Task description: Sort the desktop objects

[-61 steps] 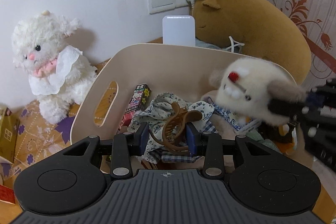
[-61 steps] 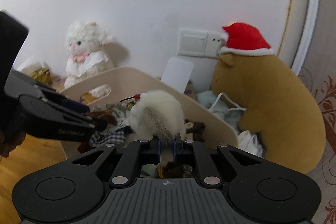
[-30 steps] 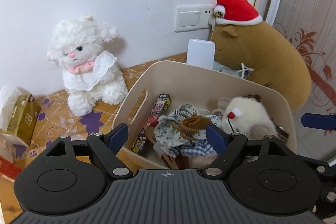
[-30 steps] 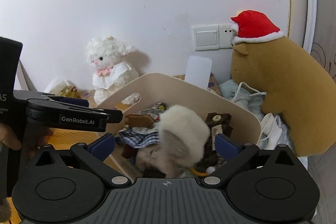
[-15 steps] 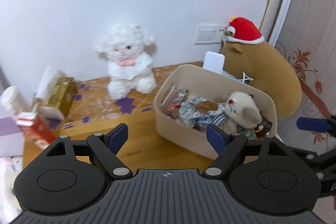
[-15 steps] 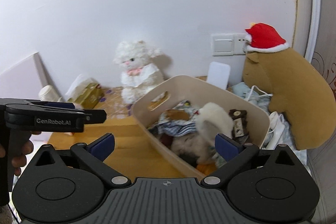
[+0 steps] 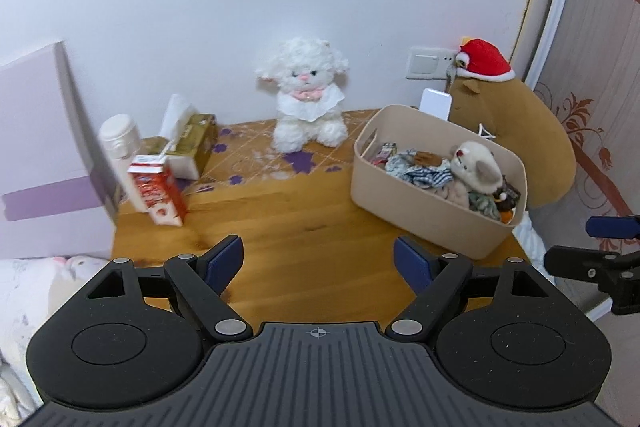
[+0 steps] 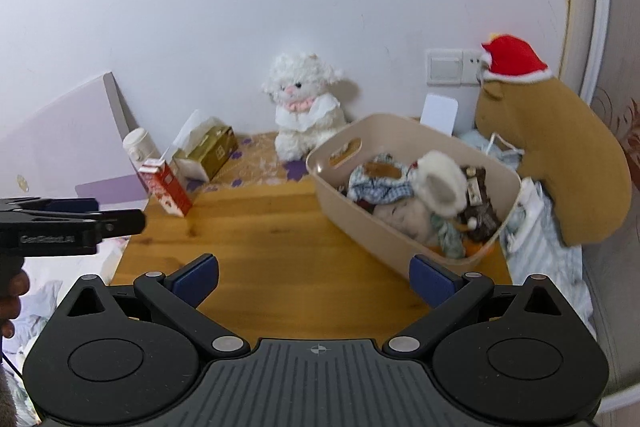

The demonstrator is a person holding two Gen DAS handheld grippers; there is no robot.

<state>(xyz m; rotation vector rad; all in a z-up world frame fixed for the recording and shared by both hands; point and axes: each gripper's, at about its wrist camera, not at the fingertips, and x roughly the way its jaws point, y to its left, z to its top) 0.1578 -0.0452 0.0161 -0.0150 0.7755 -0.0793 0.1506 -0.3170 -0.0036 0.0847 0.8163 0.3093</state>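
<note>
Both grippers hang above the near edge of the wooden worktop (image 7: 320, 227), and both are empty. The left gripper (image 7: 319, 257) has its jaws spread wide, blue pads facing each other across bare wood; the right gripper (image 8: 315, 277) is just as wide apart and grips nothing.

The beige bin (image 7: 424, 215) sits by the right edge of the worktop, toward the far corner. Inside it lie a cream stuffed animal (image 7: 476, 167), a heap of patterned cloth (image 7: 416, 169) with a brown hair clip (image 7: 428, 158) on top, a small printed box (image 7: 384, 151) leaning at the bin's left end, and some darker bits at the near right end (too small to name).

Behind the bin, off the worktop's right edge, leans a large brown plush (image 7: 520, 131) in a red hat (image 7: 484, 65). A white lamb plush (image 7: 306, 99) sits upright at the far edge against the wall.

At the left edge stand a red carton (image 7: 158, 195) — tilted — a tissue box (image 7: 192, 143) and a white jar (image 7: 118, 137).
</note>
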